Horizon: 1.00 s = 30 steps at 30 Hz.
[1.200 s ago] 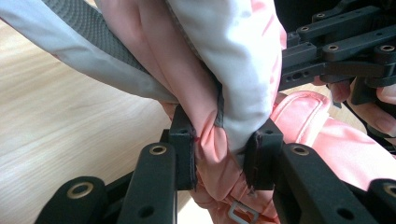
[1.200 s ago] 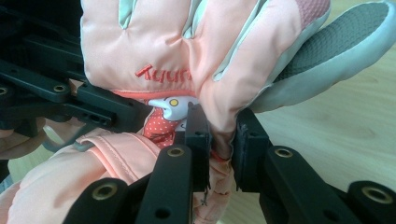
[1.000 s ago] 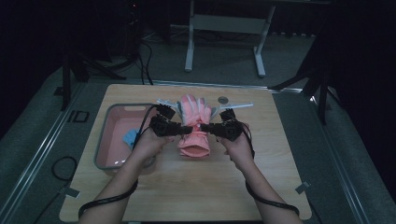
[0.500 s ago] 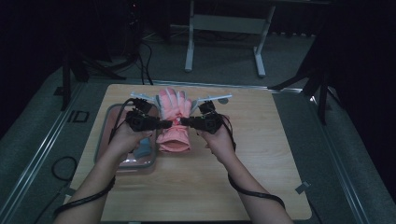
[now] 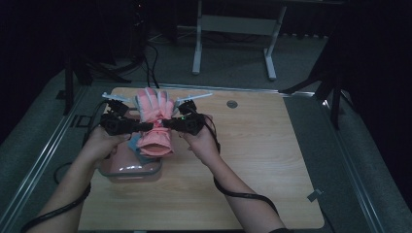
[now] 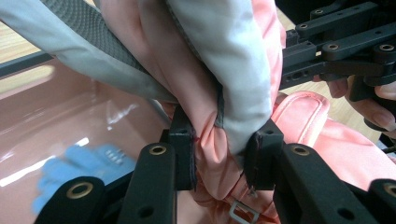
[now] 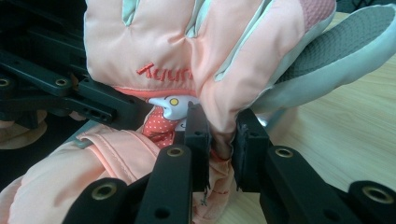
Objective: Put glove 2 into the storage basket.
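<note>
Both forearms reach forward, left tool point(image 5: 145, 127) and right tool point(image 5: 164, 124) clamped, tips facing.

A light wooden table point(image 5: 272, 160) with rounded corners is seen standing on grey floor point(image 5: 350, 145). A pink plastic tray point(image 5: 130, 171) rests on its left part. A small round metal fitting point(image 5: 231, 104) is set in the far edge area.

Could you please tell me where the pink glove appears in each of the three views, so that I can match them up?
High view: the pink glove hangs left of centre, between the left claw and the right claw, above the pink tray.
Left gripper view: it fills the centre and top, pinched between the jaws.
Right gripper view: it spans the upper middle, pinched at centre.
Shared landmark: the wooden table.
</note>
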Available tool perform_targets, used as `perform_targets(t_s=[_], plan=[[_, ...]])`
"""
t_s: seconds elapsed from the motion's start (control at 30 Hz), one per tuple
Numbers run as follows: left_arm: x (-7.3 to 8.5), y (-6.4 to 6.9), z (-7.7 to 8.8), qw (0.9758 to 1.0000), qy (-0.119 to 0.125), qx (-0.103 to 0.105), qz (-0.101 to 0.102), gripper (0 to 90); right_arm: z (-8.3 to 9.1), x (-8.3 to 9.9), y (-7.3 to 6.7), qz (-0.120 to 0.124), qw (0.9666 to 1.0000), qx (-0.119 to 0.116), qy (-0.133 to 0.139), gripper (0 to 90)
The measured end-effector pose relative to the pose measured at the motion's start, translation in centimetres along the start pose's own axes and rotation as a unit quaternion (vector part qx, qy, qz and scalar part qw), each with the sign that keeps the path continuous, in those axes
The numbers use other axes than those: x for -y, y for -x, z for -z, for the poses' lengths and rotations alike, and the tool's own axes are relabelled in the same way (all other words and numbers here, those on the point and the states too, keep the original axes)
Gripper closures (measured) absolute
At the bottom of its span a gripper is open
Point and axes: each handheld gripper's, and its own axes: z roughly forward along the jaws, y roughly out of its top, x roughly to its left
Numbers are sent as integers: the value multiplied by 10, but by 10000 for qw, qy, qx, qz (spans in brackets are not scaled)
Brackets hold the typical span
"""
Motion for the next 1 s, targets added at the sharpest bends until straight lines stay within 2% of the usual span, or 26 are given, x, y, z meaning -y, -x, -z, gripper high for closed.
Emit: perform_targets(t_s=[0.17,0.37,0.67,0.83,1.0], plan=[[7,-18,14,9999,-75,-69,100,690,-21,-5,-10,12,9999,-121,-17,781],[18,-35,20,9996,-93,-142,204,689,-44,-6,-19,13,9998,-192,-36,780],[43,-58,0,9989,-138,-111,434,688,-76,10,-15,44,9997,-11,-223,780],[58,-67,-12,9977,-370,-158,549,688,-95,24,-12,23,9989,44,-457,779],[71,-72,-19,9962,-503,-122,698,686,-106,36,-10,-53,9977,7,-680,777]])
